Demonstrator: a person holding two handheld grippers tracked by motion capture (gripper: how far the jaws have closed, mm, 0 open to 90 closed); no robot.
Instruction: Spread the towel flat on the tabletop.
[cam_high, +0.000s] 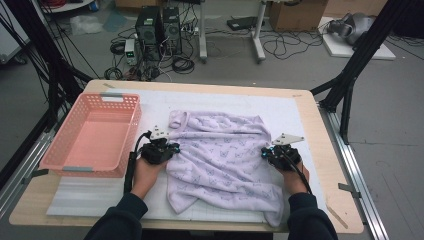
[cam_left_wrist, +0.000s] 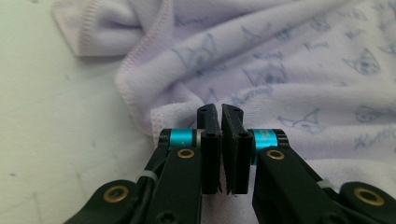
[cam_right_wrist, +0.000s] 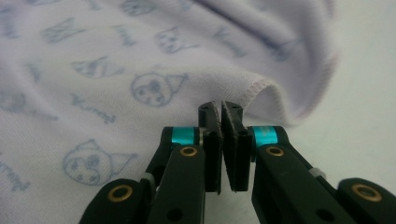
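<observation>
While the pink basket (cam_high: 95, 131) waits open at nine o'clock on the worktop (cam_high: 320, 165), presumably to take the folded piece, the lilac printed cloth (cam_high: 225, 155) lies rumpled at the centre. Its left hem sits at the left claw (cam_high: 172, 148), whose jaws are pressed together, seemingly pinching that edge. At three o'clock the right claw (cam_high: 264, 152) is likewise squeezed closed at the right hem, so both sides can be lifted evenly.
</observation>
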